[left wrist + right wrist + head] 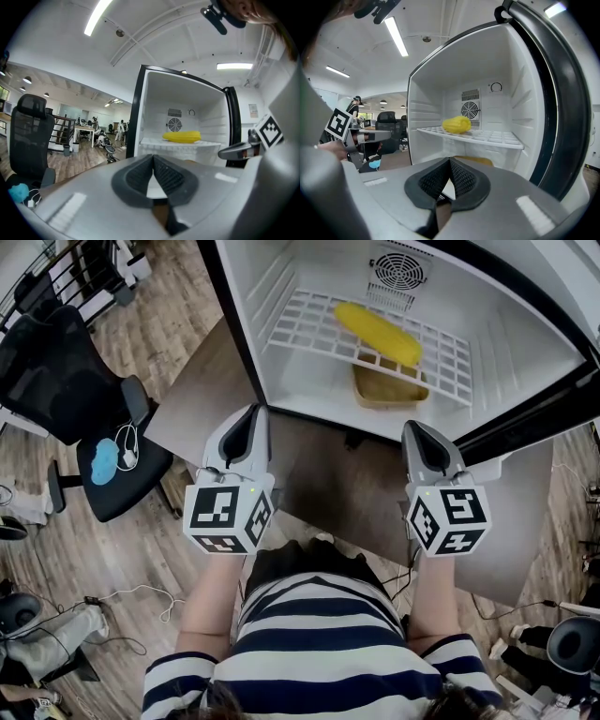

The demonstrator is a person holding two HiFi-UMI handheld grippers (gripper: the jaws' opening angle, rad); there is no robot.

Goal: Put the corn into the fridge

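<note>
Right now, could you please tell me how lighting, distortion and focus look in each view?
Head view: even light, sharp, the corn clear on the shelf. Left gripper view: heavy fisheye, dark corners, a bright ceiling light glaring. Right gripper view: the fridge bows strongly; the corn looks crisp.

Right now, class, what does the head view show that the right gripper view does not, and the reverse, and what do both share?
Only the head view: the person's striped shirt and a loose white cable. Only the right gripper view: a ceiling light and the right gripper with its tongs shut, empty. Both: the open fridge, the corn lying on its white shelf, and the fan vent behind.
</note>
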